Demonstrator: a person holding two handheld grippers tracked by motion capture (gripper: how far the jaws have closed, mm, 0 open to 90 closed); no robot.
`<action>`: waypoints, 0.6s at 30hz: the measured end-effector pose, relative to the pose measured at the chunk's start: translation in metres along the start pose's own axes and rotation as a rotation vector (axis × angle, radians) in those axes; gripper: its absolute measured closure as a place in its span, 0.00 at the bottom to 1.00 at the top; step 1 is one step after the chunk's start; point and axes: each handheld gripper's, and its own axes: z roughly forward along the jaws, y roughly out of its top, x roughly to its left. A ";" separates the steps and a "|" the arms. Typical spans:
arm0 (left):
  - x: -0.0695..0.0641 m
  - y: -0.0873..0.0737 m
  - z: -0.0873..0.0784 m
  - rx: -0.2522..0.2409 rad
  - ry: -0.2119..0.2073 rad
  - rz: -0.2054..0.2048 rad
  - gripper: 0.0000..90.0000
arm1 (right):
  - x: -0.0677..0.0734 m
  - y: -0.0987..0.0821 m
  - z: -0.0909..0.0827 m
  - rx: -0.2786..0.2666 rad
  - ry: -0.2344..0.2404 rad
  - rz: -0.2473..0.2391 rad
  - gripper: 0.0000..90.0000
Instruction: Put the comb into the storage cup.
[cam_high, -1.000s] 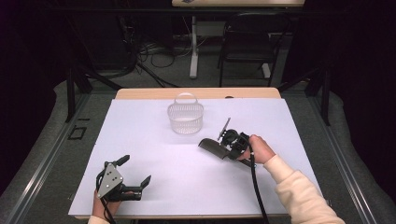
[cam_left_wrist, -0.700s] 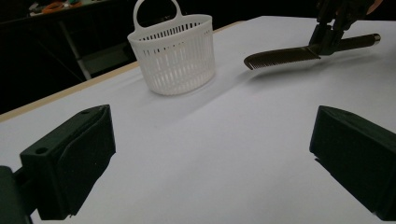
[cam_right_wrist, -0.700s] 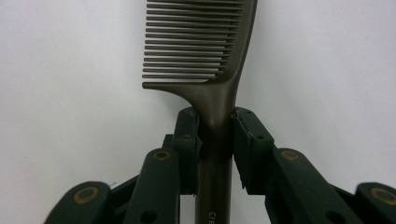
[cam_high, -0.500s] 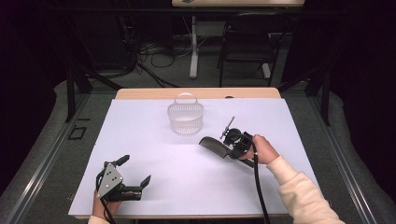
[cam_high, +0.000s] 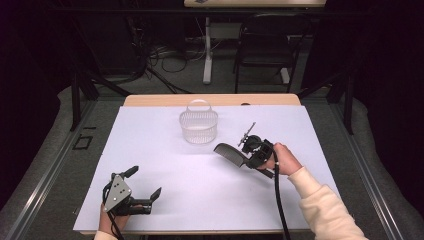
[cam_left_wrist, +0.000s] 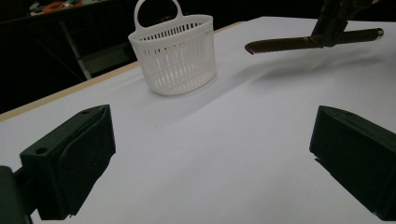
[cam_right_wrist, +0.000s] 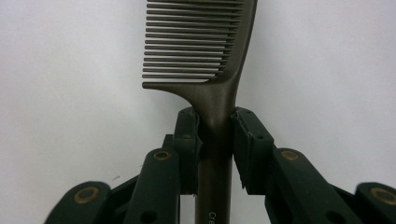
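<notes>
Near the front left corner of the white table (cam_high: 165, 200), seen from the high view, the person's left hand (cam_high: 107, 224) rests low on the surface and holds the left gripper (cam_high: 145, 190), whose jaws stand wide apart with nothing between them. The left gripper view looks along those two black jaws, one at each lower corner, with bare white tabletop between them. Farther back, around the middle of the table and toward its far edge, stands a white plastic basket (cam_high: 198, 125) with slotted walls and an arched handle, upright and apart from both grippers; the left gripper view shows it (cam_left_wrist: 173, 53) at upper left. To the right of the basket and a little nearer the person is the right gripper (cam_high: 250, 155), held by the right hand (cam_high: 284, 160), with a pale sleeve (cam_high: 325, 210) running off toward the lower right. Its jaws are closed narrowly on the handle of a dark comb (cam_high: 231, 153), which juts out to the left of the gripper and is lifted clear of the table, casting a shadow below. The right gripper view shows both pads (cam_right_wrist: 187, 140) pressing the comb's handle just below the teeth, the comb (cam_right_wrist: 205, 56) pointing straight up.
</notes>
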 end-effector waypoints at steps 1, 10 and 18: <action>0.000 0.000 0.000 -0.001 0.000 -0.001 0.00 | 0.000 0.000 -0.001 0.001 -0.002 0.000 0.81; 0.000 0.000 0.000 0.002 0.000 0.001 0.00 | -0.004 -0.003 -0.004 -0.028 -0.002 0.022 0.81; 0.000 0.000 0.000 0.001 0.002 0.001 0.00 | -0.006 -0.005 -0.010 -0.086 -0.013 0.038 0.81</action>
